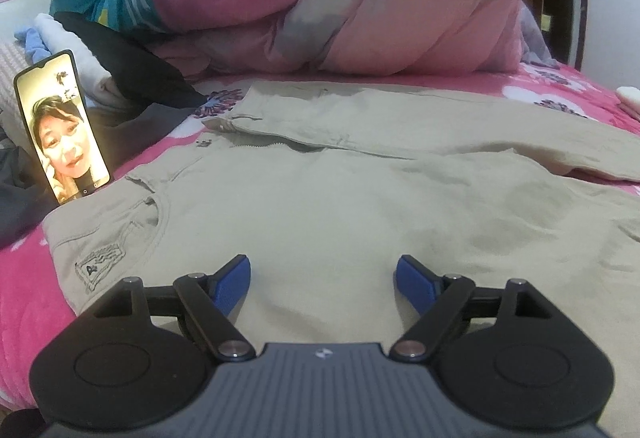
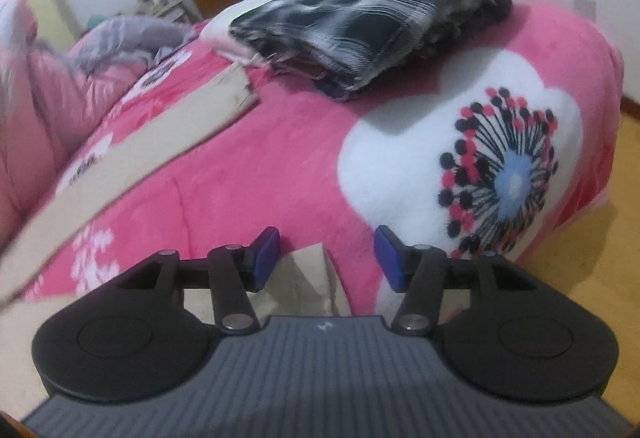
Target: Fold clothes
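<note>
The khaki trousers (image 1: 360,198) lie spread on the pink floral blanket (image 1: 32,278), waistband and pocket towards the propped phone (image 1: 62,126) at the left and the legs running off to the right, so the long axis goes left to right across the left wrist view, with one leg doubled over along the far edge. The left gripper (image 1: 323,284) hovers over the seat with its jaws wide apart and nothing between them, so the fold looks only begun. The right gripper (image 2: 327,258) stands part-open over a leg hem (image 2: 312,278) without pinching it, the other leg (image 2: 160,142) stretching towards the folded plaid garment (image 2: 372,34); the next move probably calls for closing on that hem and carrying it towards the waistband.
</note>
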### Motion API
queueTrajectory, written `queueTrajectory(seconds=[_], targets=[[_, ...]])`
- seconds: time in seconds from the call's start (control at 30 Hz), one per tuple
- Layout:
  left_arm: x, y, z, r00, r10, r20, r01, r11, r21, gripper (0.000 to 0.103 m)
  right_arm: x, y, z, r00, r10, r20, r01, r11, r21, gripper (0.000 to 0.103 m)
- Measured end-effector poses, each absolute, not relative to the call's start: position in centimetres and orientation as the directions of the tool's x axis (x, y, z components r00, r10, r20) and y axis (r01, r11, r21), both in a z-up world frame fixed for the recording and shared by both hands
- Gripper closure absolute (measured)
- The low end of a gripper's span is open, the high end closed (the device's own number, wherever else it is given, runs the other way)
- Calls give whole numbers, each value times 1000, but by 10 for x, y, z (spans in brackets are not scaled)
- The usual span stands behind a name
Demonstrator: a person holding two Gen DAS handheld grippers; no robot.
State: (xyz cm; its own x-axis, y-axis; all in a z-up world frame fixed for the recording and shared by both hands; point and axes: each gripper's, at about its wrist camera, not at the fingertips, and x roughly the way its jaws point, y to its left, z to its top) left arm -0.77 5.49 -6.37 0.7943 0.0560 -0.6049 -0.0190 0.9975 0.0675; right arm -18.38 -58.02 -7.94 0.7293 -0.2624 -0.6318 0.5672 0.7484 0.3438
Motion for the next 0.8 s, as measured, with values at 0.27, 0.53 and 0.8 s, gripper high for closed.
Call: queueTrajectory(seconds=[0.27,0.53,0.8], targets=[[-6,49,-68,807,95,-583,-56,995,85,20,-179,-559,-59,724,-321,-610,526,830,186,97],[-4,48,-68,810,115,-575,-77,993,91,20,-153,-568,-28,740,-377,-557,517,848,114,102],[-3,46,-68,810,123,-574,-80,992,101,20,-145,-588,-71,724,-339,-601,533,827,177,101]])
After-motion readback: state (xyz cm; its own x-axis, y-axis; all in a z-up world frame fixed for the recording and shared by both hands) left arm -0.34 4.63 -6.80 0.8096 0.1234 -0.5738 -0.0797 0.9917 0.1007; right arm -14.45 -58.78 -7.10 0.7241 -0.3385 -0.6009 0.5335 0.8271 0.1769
